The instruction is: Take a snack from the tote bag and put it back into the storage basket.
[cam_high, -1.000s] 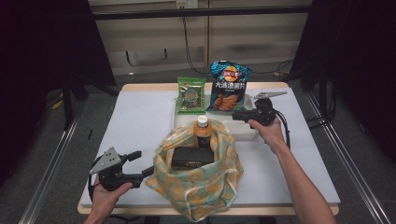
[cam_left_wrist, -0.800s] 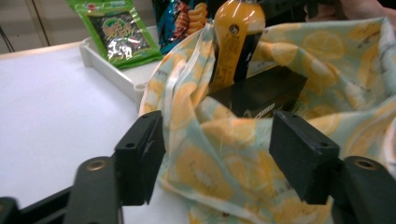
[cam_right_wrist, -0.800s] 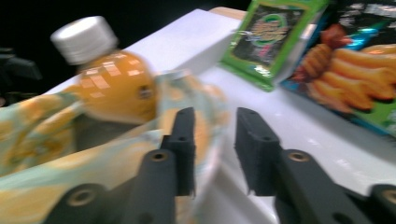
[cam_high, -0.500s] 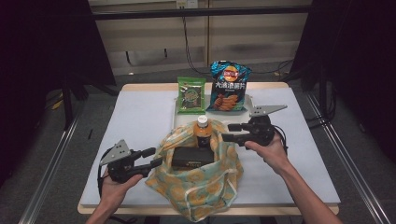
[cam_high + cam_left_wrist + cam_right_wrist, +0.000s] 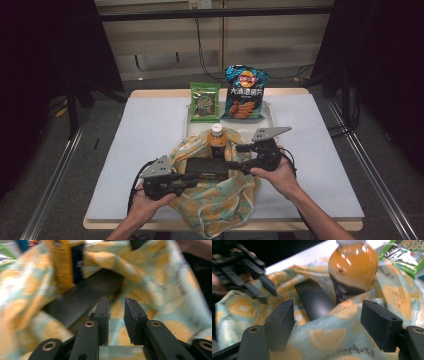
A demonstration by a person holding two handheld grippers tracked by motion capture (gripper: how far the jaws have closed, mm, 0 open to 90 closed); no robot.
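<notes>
Your white-topped counter (image 5: 150, 135) carries a pale cloth bag printed with orange slices (image 5: 220, 210) at its near middle. Inside the bag a flat black box (image 5: 207, 167) lies beside an upright orange-juice bottle with a white cap (image 5: 216, 140). Farther back, a blue crisp packet (image 5: 245, 95) and a green snack packet (image 5: 204, 102) stand on a white tray (image 5: 270, 117). Your right tool (image 5: 328, 327) is spread wide over the bag's right rim. Your left tool (image 5: 116, 312) has its jaws narrowly parted at the left rim, clamping nothing.

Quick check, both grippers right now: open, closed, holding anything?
Left gripper: jaws narrowly apart at the lemon-print bag, gripping nothing visible.
Right gripper: wide open over the bag's rim, holding nothing.
</notes>
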